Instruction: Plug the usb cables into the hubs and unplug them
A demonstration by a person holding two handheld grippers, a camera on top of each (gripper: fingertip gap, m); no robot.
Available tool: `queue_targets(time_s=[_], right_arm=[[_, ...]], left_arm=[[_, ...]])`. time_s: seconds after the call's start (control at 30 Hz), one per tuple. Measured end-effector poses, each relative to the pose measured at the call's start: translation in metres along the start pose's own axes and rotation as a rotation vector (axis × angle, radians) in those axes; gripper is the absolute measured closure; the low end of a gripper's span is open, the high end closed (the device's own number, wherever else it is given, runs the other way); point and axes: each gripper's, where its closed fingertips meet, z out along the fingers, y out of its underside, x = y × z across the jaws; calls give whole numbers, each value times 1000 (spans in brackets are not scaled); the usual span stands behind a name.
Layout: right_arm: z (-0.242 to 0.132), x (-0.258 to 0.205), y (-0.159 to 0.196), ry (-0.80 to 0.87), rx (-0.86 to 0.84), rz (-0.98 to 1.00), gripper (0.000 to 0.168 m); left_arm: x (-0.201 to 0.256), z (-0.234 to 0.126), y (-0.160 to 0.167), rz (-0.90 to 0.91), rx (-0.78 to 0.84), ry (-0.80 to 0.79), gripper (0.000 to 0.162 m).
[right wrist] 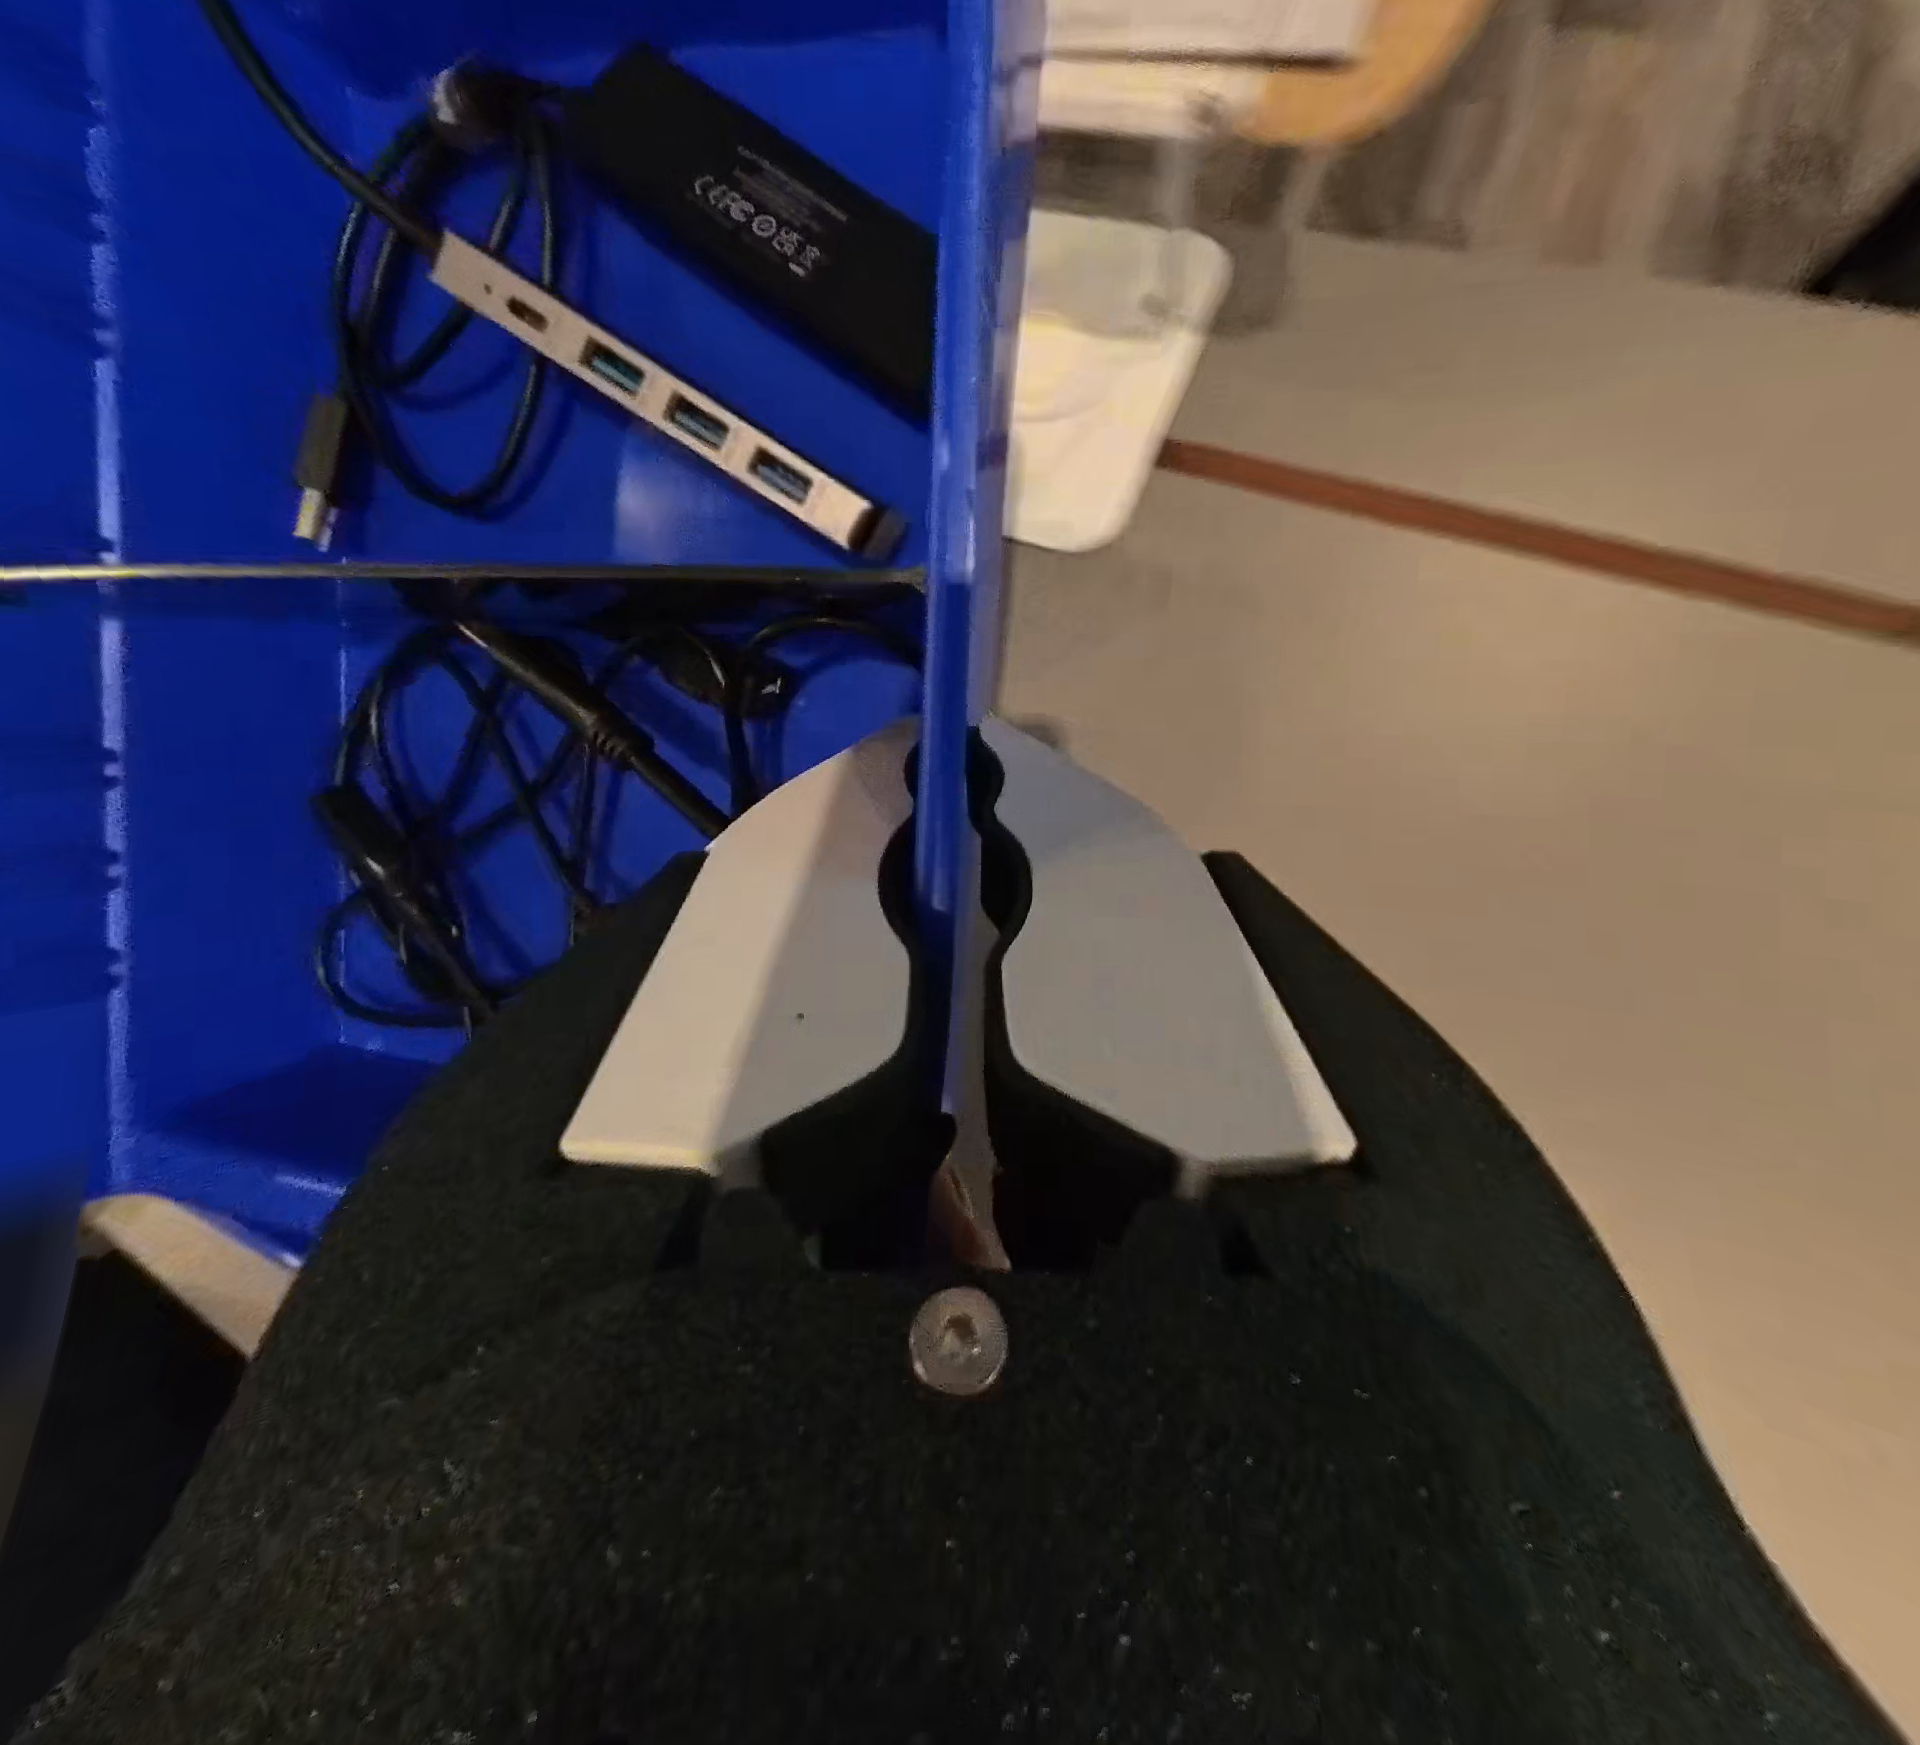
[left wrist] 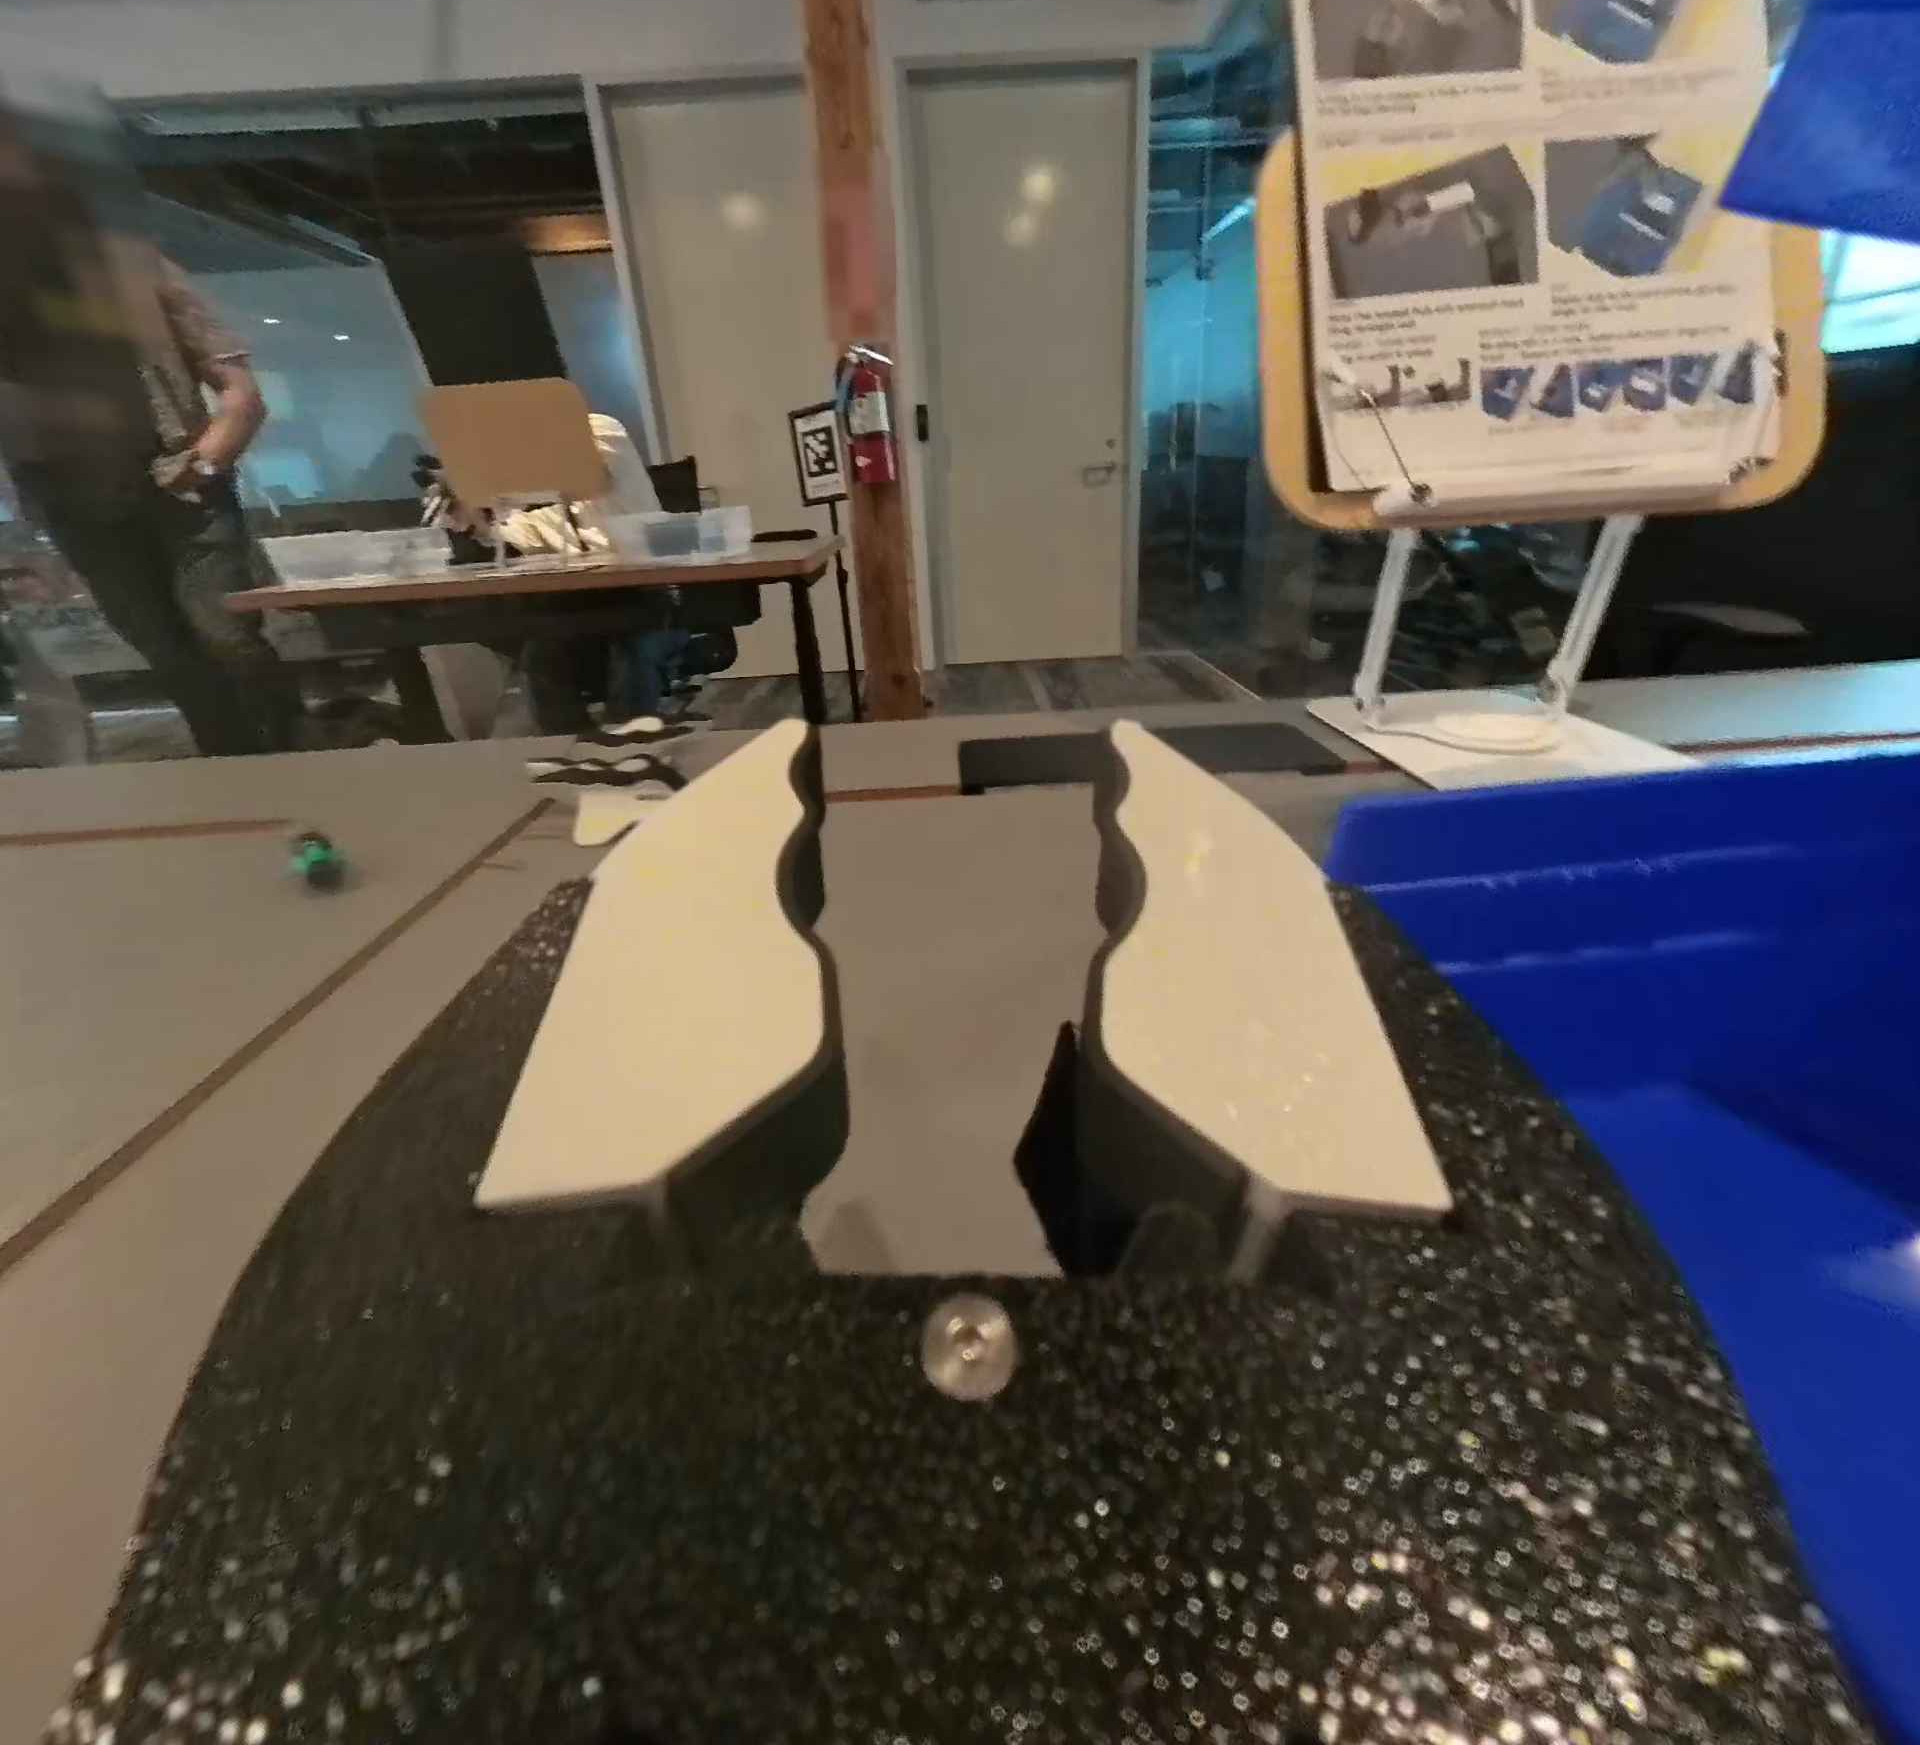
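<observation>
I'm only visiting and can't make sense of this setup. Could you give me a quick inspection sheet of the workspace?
Surface: pale table with a brown strip, mostly bare.
Job's things: silver hub and black hub lying in the blue bin, upper compartment, nothing plugged into the silver hub's visible ports.
Clutter: small green and black object on the table, too blurred to identify.
Grippers: left gripper open and empty; right gripper shut on the bin's wall.
Cables: black cables tangled in the lower compartment; one loose plug beside the silver hub.
Surroundings: instruction sheet on a stand, fire extinguisher, a person standing.
</observation>
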Motion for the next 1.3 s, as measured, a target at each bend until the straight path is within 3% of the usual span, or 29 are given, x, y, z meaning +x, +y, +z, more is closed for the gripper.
queue_targets(time_s=[0.13,0.33,0.57,0.83,1.0,1.13,1.2,1.3], right_arm=[[50,-102,-30,-159,-22,-94,165],[150,-239,-56,-303,-101,-229,164],[263,-339,-47,-319,-207,-254,165],[351,-367,8,-261,-313,-86,165],[370,-360,37,-143,-376,-219,162],[374,-365,39,-192,-324,-173,158],[370,-370,25,-228,-239,-183,147],[352,-369,-10,-227,-74,-289,115]], left_arm=[[-23,-9,-14,-52,30,-56,112],[-73,-44,-34,18,31,-217,115],[-135,-87,-65,26,117,-377,119],[-136,-78,-58,102,46,-374,119],[-121,-65,-44,131,-15,-327,119],[-108,-57,-36,138,-50,-288,119],[-102,-54,-33,156,-68,-270,119],[-90,-52,-29,186,-98,-229,119]])
